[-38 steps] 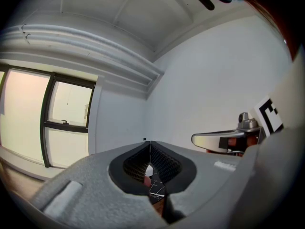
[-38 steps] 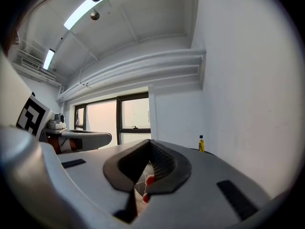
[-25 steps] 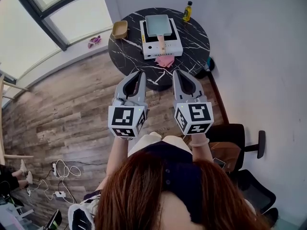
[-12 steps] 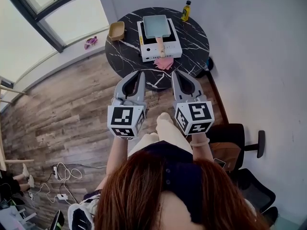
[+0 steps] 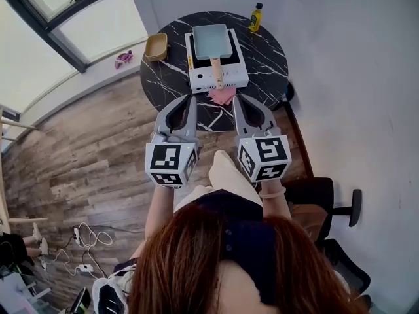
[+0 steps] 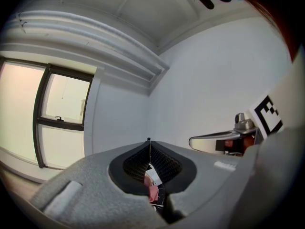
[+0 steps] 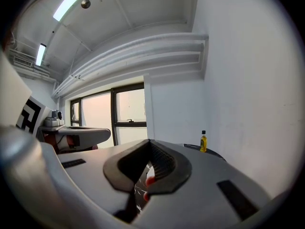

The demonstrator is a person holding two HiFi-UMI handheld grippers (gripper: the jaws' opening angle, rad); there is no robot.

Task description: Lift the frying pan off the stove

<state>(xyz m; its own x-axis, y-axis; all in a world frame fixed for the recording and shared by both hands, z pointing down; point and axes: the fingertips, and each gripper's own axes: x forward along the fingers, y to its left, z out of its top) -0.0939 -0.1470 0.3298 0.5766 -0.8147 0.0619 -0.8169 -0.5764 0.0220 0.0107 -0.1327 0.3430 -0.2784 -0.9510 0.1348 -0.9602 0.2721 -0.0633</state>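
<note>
Nearest the person, the left gripper (image 5: 186, 103) and right gripper (image 5: 242, 102) were held side by side and about level, both aimed at the counter (image 5: 167, 84) and short of its near edge. The fingers (image 6: 132, 165) of the left gripper were pressed together with nothing between them. The right gripper's own view showed its pair closed tip to tip and empty as well. This looked like the reach stage. The frying pan (image 5: 211, 39), pale and rectangular, sat untouched on the white stove (image 5: 230, 78) in the middle of the counter, with its wooden handle (image 5: 218, 69) pointing toward the person. The next move would likely call for one gripper to open, pass over the pink cloth (image 5: 222, 95) just in front of the stove, and close on that handle before any lift; gripped near its end, the pan might tip. The counter was round and black with white veining, with a shallow wooden bowl (image 5: 157, 44) at its left rim and a yellow bottle (image 5: 256, 16) at the far rim. Around it lay a wood-plank floor (image 5: 85, 156), a dark chair (image 5: 327, 195) to the right, a plain white wall (image 5: 347, 57) behind and a large window (image 5: 65, 18) at far left.
</note>
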